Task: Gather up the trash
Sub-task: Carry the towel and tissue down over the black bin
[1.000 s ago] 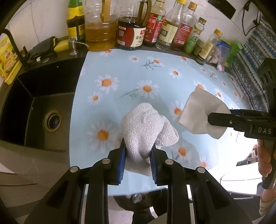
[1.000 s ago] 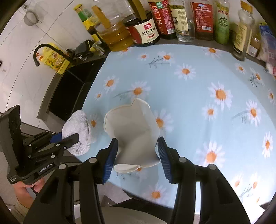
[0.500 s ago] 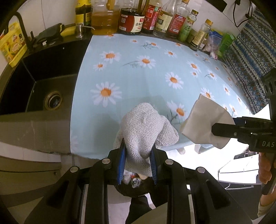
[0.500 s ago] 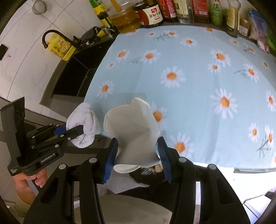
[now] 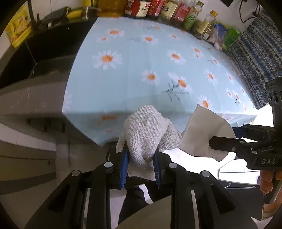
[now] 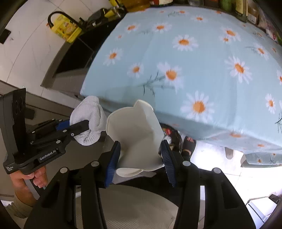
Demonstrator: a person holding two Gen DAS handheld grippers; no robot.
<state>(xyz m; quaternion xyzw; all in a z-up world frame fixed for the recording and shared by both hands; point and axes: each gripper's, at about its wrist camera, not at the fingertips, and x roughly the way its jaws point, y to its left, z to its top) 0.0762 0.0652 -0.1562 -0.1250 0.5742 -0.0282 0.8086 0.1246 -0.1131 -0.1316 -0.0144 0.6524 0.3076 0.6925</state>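
My left gripper [image 5: 140, 164] is shut on a crumpled white paper towel [image 5: 149, 135], held just off the front edge of the counter. It also shows in the right wrist view [image 6: 89, 121]. My right gripper [image 6: 141, 158] is shut on a crushed white paper cup [image 6: 135, 133], held beside the towel and below the counter edge. The cup also shows in the left wrist view [image 5: 206, 135]. A dark trash bin [image 6: 171, 135] with scraps inside is partly visible behind the cup, down on the floor.
A counter with a blue daisy cloth [image 5: 149, 70] lies ahead. Bottles and jars [image 5: 169, 12] line its back edge. A black sink [image 5: 35, 52] is to the left. A patterned blue cloth [image 5: 260, 52] hangs at right. Feet in sandals [image 6: 189, 144] stand below.
Both grippers have pulled back from above the counter to beyond its front edge and lower, each still holding its trash. The trash bin has come into view below.
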